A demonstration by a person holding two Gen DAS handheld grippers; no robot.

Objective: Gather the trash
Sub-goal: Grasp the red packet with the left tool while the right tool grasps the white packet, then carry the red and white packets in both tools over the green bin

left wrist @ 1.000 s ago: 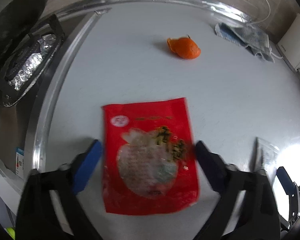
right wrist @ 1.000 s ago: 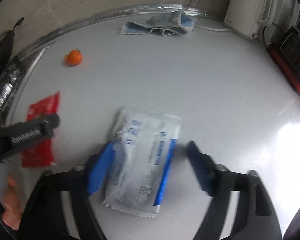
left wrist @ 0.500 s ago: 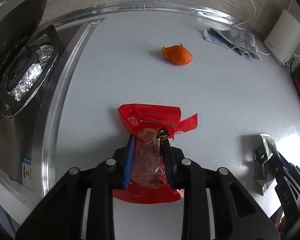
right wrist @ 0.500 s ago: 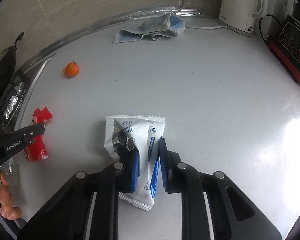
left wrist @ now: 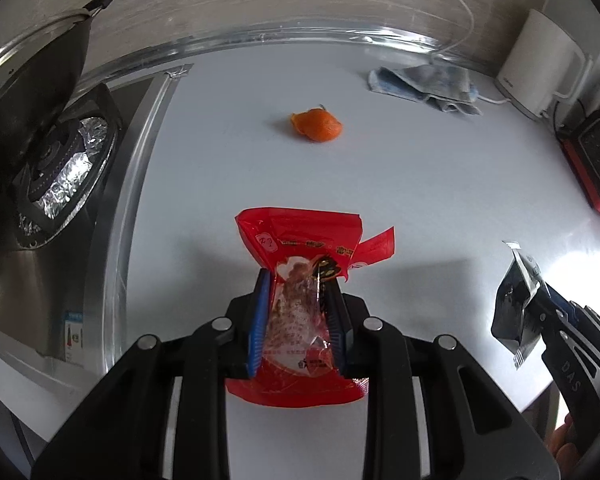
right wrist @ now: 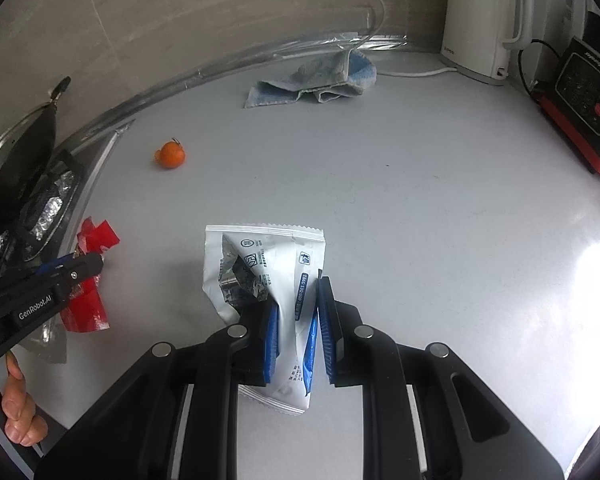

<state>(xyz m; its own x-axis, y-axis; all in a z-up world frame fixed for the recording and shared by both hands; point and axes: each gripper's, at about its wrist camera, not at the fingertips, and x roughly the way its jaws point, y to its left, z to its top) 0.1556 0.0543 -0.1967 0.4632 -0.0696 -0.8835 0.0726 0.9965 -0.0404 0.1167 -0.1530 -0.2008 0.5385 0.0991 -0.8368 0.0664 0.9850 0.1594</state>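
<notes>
Crinkled glossy red wrapper (left wrist: 300, 276) pinched between left fingers (left wrist: 259, 320), white foil packet (right wrist: 268, 272) between right fingers (right wrist: 325, 320).

Pale grey countertop (right wrist: 420, 220), orange peel (right wrist: 170, 155), crumpled blue-grey cloth (right wrist: 320, 80), white kettle (right wrist: 480, 20), red-and-black appliance (right wrist: 580, 104)

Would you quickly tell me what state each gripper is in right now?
Left gripper: closed on the crumpled red plastic food wrapper.
Right gripper: closed on the white and blue foil-lined packet.
</notes>
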